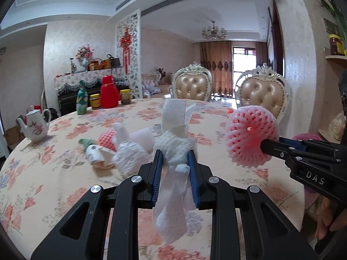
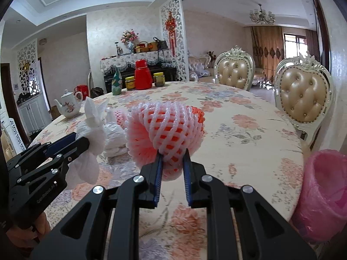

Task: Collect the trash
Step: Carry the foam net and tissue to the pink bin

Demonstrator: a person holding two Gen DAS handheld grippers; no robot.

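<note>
- Left wrist view looks across a round table point(image 1: 65, 173) under a peach floral cloth, in a dining room with a chandelier point(image 1: 213, 31), brown curtains and a white lattice screen hung with a red knot ornament.
- Beyond the table's far edge stand two cream tufted chairs point(image 1: 193, 85); on the table's far left side are one red thermos point(image 1: 109, 92), two yellow-lidded jars, one green bottle and one white teapot point(image 1: 35, 125).
- The left gripper point(image 1: 174, 162) is clamped tight on a white foam net point(image 1: 175, 149) twisted with tissue, held above the table's near edge.
- The right gripper point(image 2: 172, 162) pinches a pink foam fruit net point(image 2: 167, 134), also held above the table.
- Loose trash lies near the table's middle: a white bag, a second pink net and a small crushed carton point(image 1: 93, 153); its print is unreadable.
- Only the right wrist view shows the pink-lined bin point(image 2: 325, 190) just past the table's right edge, and a doorway left of the teapot.
- Only the left wrist view shows a shelf with a jar, right of the table.
</note>
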